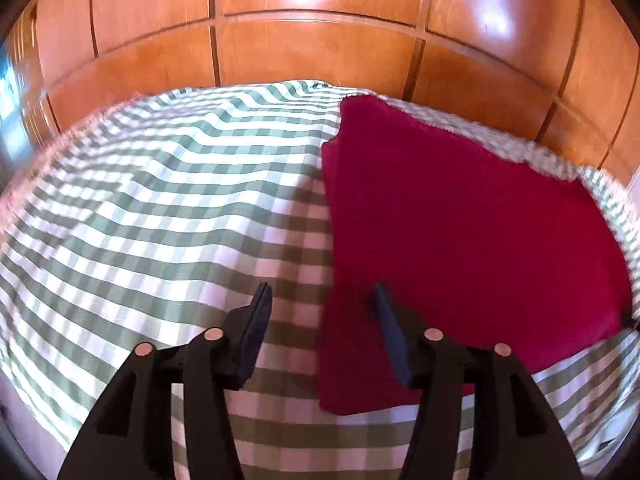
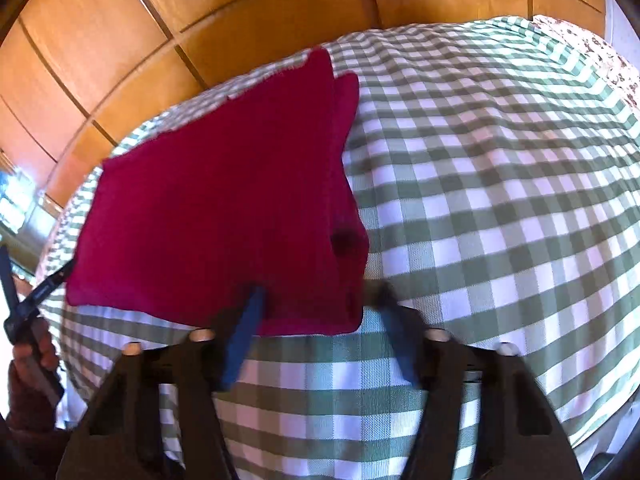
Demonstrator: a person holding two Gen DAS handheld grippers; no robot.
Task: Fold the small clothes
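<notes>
Crimson cloth (image 1: 460, 216) lies folded flat on the green-and-white checked cover (image 1: 168, 208) of your bench, towards its far edge and close to the wooden panelled wall (image 1: 312, 52) behind.

Your left gripper (image 1: 322, 300) hangs over the near left edge of the cloth. Its fingers (image 1: 258, 332) stand apart, one above the bare checks and the other above the red fabric, and nothing is caught between them: they are released.

Your right gripper (image 2: 320, 300) sits at the near right corner of the same cloth. Its left finger lies against or over the red hem; the other is blurred beside the corner. The corner sits in the gap, yet the pads do not appear to press on it.

In the right wrist view your left hand (image 2: 32, 364), in a dark sleeve, shows at the far left edge, beside the cloth.
</notes>
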